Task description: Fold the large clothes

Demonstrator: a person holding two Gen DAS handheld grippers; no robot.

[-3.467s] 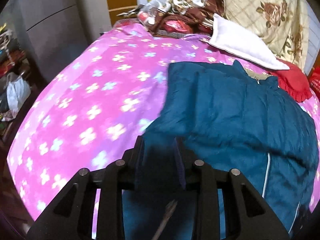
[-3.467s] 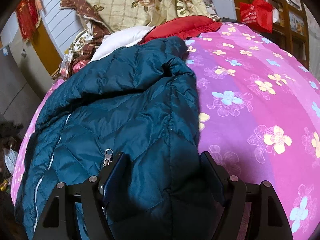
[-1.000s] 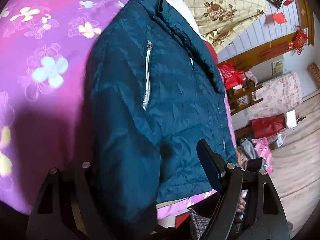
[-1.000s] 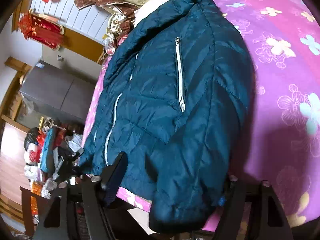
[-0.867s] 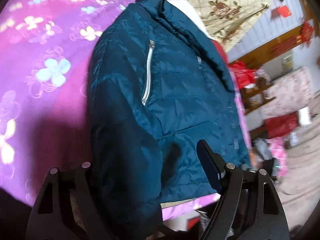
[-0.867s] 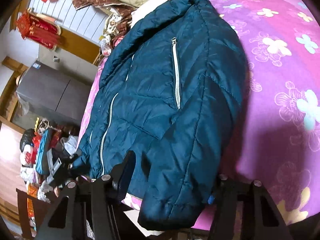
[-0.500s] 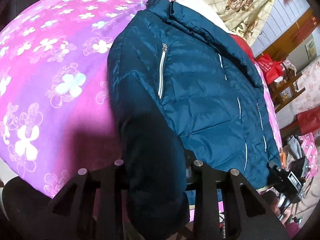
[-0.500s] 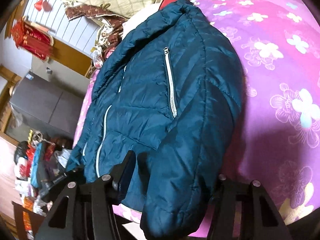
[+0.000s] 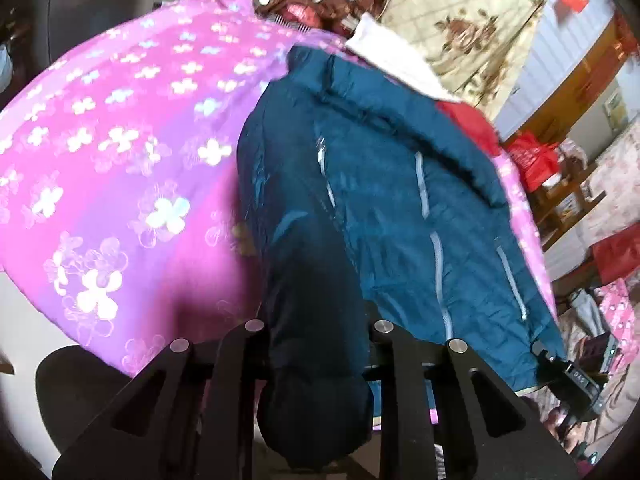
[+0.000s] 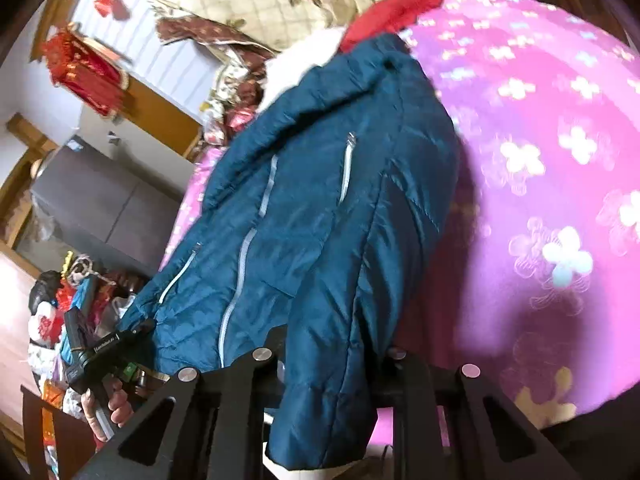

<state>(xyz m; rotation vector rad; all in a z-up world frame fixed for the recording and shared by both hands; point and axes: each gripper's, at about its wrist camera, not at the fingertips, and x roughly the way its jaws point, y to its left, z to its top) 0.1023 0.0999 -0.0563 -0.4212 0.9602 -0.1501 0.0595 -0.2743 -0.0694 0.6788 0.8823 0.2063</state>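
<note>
A dark teal quilted jacket with silver zippers lies front-up on a pink flowered bedspread. My left gripper is shut on one sleeve, whose cuff hangs down between the jaws. In the right wrist view the jacket lies the same way, and my right gripper is shut on the other sleeve, its cuff hanging below the jaws. The left gripper and the hand holding it also show at the lower left of the right wrist view.
A cream rose-patterned quilt, a white pillow and a red cushion pile up at the head of the bed. A grey cabinet and clutter stand beside the bed. Red bags sit on shelves.
Both grippers have closed on the sleeves, which lay loosely between open jaws a second ago. Both views have tilted up toward the head of the bed.
</note>
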